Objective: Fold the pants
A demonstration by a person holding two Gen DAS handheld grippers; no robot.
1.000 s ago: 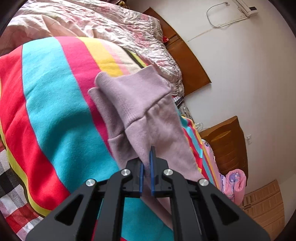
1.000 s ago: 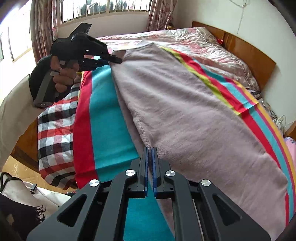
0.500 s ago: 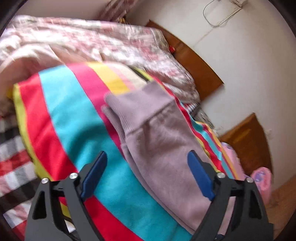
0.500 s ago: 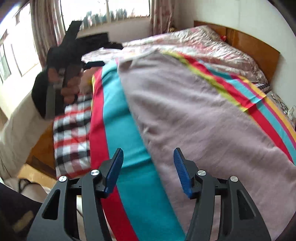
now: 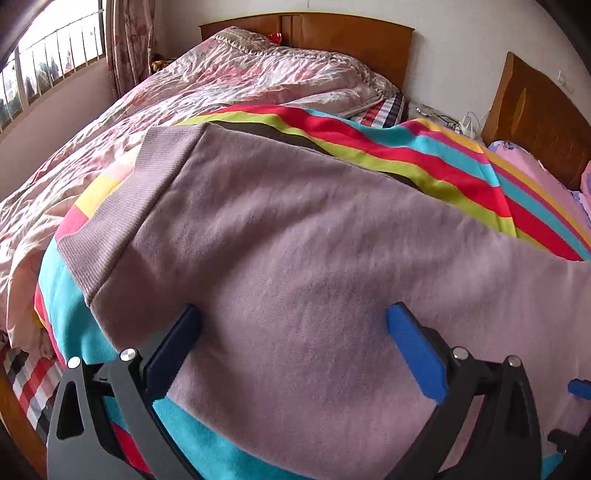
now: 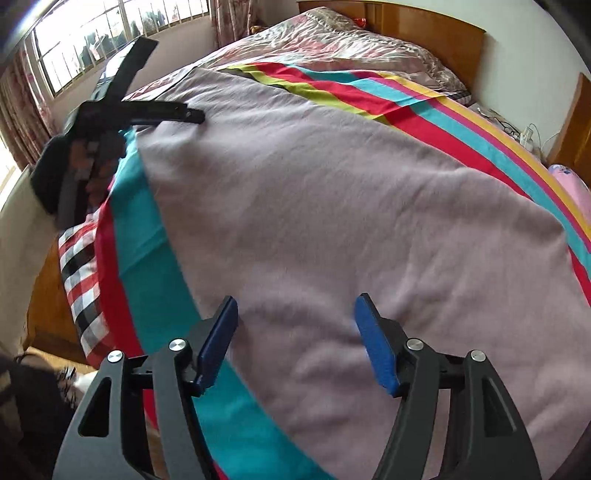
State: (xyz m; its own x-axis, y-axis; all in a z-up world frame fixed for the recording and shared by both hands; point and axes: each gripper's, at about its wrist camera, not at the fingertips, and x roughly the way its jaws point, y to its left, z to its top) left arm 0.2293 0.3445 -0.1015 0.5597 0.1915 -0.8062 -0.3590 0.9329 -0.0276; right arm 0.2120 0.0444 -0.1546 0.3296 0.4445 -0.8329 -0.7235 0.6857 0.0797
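One pair of mauve pants [image 5: 295, 240] on one striped blanket [image 5: 369, 147]; left tongs [image 5: 295, 339] and right tongs [image 6: 295, 332] both spread, empty.

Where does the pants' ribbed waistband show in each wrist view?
Left wrist: ribbed waistband at left of centre, running diagonally along the pants.
Right wrist: not clearly visible; the pants' far end lies near the left gripper.
Shared landmark: wooden headboard.

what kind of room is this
Most likely a home bedroom: a bed with a wooden headboard and pink quilt, with the pants laid on a striped blanket, and a curtained window.
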